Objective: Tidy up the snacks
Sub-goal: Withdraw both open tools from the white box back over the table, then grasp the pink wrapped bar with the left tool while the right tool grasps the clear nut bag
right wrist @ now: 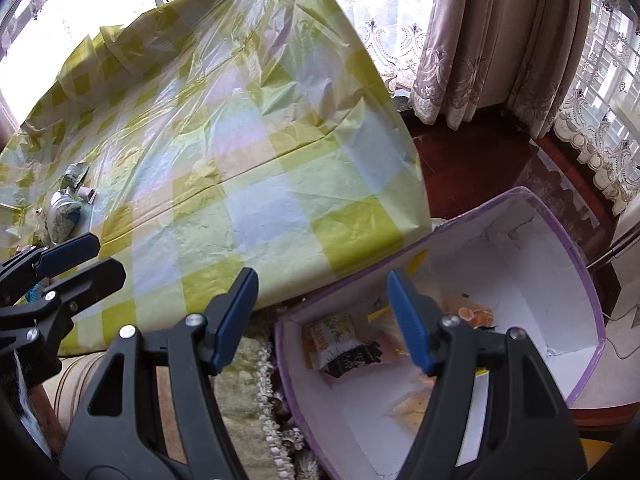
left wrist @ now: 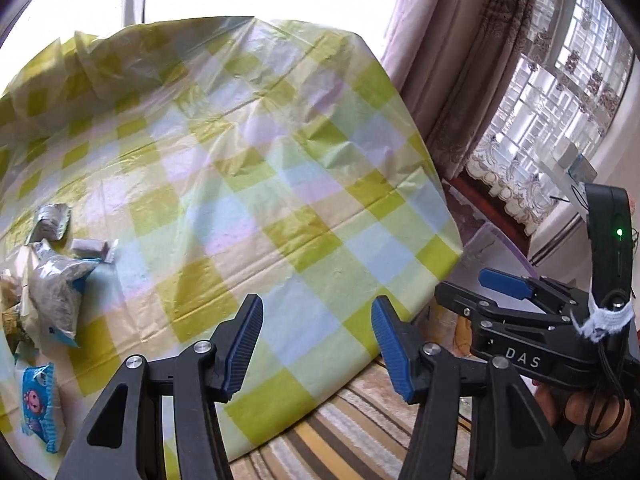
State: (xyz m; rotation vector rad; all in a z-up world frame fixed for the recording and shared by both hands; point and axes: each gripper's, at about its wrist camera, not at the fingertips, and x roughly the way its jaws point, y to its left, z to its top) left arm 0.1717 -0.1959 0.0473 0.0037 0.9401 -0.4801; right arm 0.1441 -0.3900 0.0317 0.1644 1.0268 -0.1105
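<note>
Jaws on both the left gripper [left wrist: 318, 344] and right gripper [right wrist: 322, 320] stand apart, gripping nothing. Beneath lies the bench [left wrist: 248, 168] in its checked cloth. Beside it, a purple-edged box [right wrist: 560, 280] holds snack packets [right wrist: 340, 344]. More snacks [left wrist: 56, 292] lie at the bench's left edge.

A home, a living room by the look: heavy patterned curtains [right wrist: 480, 40] with lace trim at two o'clock before a barred window [left wrist: 560, 80], a striped rug [left wrist: 340, 432] at six, dark wood floor [right wrist: 472, 160], and a checked plastic cloth [left wrist: 240, 180] over the counter
</note>
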